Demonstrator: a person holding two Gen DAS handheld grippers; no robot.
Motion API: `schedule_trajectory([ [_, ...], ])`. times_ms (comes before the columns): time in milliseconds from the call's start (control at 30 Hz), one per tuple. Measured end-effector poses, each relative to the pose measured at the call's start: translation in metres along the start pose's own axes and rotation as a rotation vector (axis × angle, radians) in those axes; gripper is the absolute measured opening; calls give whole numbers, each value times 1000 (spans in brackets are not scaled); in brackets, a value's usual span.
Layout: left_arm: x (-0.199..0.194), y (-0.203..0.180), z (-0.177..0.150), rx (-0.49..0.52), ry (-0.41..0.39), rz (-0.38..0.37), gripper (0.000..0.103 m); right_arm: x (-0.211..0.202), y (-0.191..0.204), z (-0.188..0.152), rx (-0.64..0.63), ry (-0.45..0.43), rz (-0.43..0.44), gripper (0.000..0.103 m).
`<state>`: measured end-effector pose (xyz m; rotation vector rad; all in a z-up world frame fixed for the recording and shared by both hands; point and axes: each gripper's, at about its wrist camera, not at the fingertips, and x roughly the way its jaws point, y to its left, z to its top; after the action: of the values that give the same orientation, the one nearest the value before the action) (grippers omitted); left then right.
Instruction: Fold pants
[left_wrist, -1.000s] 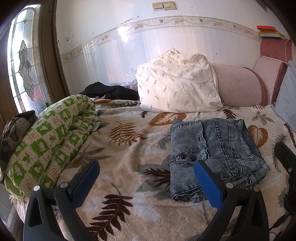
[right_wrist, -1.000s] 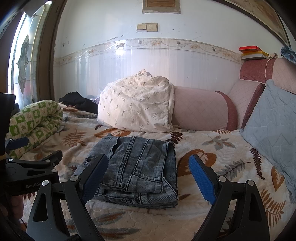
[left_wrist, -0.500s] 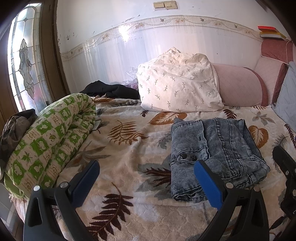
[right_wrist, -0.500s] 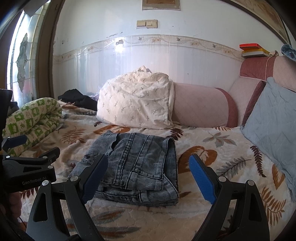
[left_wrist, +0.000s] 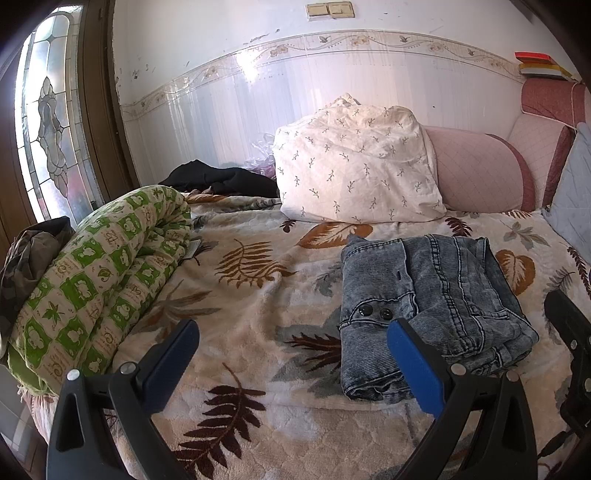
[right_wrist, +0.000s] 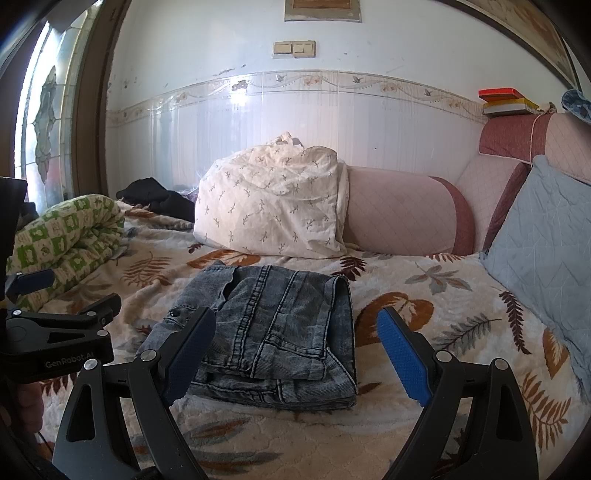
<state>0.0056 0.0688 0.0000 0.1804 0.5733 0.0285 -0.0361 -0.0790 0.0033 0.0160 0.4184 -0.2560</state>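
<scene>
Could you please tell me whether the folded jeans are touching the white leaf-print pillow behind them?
Apart. The left wrist view shows a strip of leaf-patterned blanket between the jeans and the pillow.

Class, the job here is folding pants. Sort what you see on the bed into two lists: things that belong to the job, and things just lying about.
Belongs to the job:
folded jeans
left hand-held gripper, open
right hand-held gripper, open

Just lying about:
leaf-print blanket
white pillow
green checked quilt roll
black garment
pink bolster
blue cushion
</scene>
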Motion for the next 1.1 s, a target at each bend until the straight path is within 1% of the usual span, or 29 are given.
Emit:
schedule_trajectory([
  [700, -2, 1, 2, -16, -1, 7, 103, 0, 5, 1, 5, 1, 6, 90],
  [933, -1, 15, 2, -47, 2, 11, 103, -2, 10, 4, 18, 3, 17, 90],
  [1100, -4, 18, 2, -57, -7, 11, 103, -1, 16, 1, -14, 7, 8, 90],
])
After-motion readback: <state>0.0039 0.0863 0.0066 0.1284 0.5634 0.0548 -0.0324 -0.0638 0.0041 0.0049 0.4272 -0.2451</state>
